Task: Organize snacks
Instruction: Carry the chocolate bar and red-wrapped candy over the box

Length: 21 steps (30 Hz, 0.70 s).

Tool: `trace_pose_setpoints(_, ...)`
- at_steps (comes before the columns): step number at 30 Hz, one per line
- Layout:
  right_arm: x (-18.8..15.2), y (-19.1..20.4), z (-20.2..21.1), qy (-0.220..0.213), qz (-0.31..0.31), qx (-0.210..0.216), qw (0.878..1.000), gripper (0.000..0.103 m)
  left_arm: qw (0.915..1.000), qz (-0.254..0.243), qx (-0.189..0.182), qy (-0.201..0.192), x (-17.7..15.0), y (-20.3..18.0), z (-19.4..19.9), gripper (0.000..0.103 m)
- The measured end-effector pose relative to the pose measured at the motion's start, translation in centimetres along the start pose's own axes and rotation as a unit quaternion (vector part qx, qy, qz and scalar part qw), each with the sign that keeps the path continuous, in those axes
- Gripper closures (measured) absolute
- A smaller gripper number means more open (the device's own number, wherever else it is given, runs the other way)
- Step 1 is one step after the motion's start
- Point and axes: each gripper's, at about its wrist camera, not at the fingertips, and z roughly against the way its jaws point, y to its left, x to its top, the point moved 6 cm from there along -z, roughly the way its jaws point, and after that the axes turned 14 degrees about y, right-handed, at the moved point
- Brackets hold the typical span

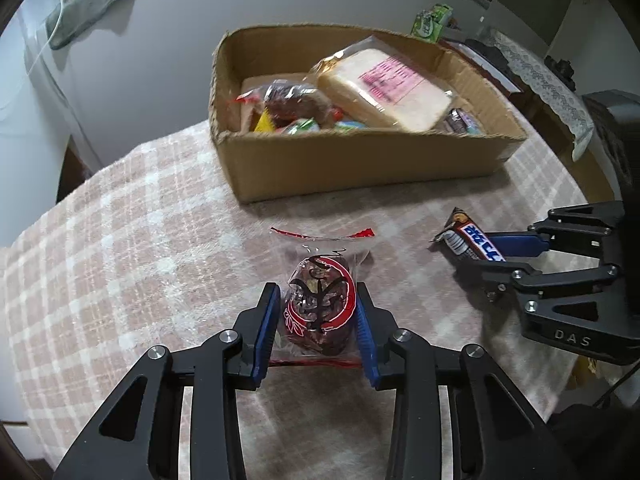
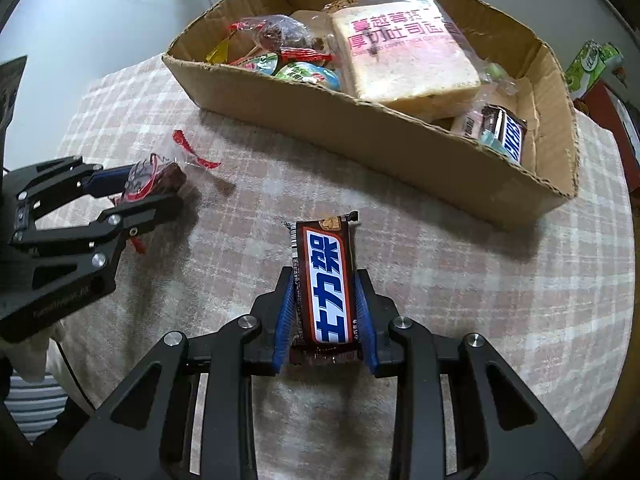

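On the left, the left gripper (image 1: 318, 304) has its blue pads pressed against both sides of a clear plastic packet with red print holding a dark brown cake (image 1: 320, 304), which sits squarely between the fingers with its red-edged top seam reaching forward past the tips; in the right wrist view it appears raised a little off the pink and white checked tablecloth (image 1: 140, 220), casting a shadow. To the right, the right gripper (image 2: 325, 308) is likewise closed narrowly on a brown chocolate bar with a blue and white label (image 2: 326, 284), gripped along its long sides with the front end jutting beyond the fingertips (the far tip looks clear of the cloth). Beyond both grippers stands an open brown cardboard box (image 1: 360, 160), its near wall between the held snacks and the box's inside. It already holds a wrapped slab of thick white bread (image 2: 404, 52), small coloured sweets, another dark cake packet (image 1: 288, 98) and a second chocolate bar (image 2: 508, 130). A green carton (image 1: 432, 20) stands behind the box.
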Motion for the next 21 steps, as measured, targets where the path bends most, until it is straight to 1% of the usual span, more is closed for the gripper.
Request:
trace_pose_setpoints(5, -0.6, -1.0, 1.4, -0.012, -0.005, 0.007, 1.000, 0.073, 0.9997, 0.004, -0.011, -0.023, 0.0, -0.3, 2.1, 0.069)
trace_pose_setpoints(10, -0.8, -1.9, 3.9, -0.030, -0.007, 0.012, 0.999, 0.073, 0.9991, -0.010, -0.005, -0.042, 0.1, -0.8, 4.1, 0.069)
trace_pose_setpoints(11, -1.1, -2.0, 4.6, -0.035, -0.008, 0.013, 0.999, 0.073, 0.9990, -0.011, -0.003, -0.044, 0.6, -1.3, 4.4, 0.069)
trace_pose_setpoints(14, -0.8, -2.9, 6.5, -0.049, -0.009, 0.014, 0.999, 0.073, 0.9981, -0.009, -0.003, -0.060, 1.0, -1.1, 5.9, 0.069)
trace_pose_setpoints(21, 0.3, -4.6, 10.5, -0.081, -0.019, 0.013, 0.996, 0.073, 0.9962, -0.013, 0.003, -0.086, 3.9, -1.9, 7.8, 0.069)
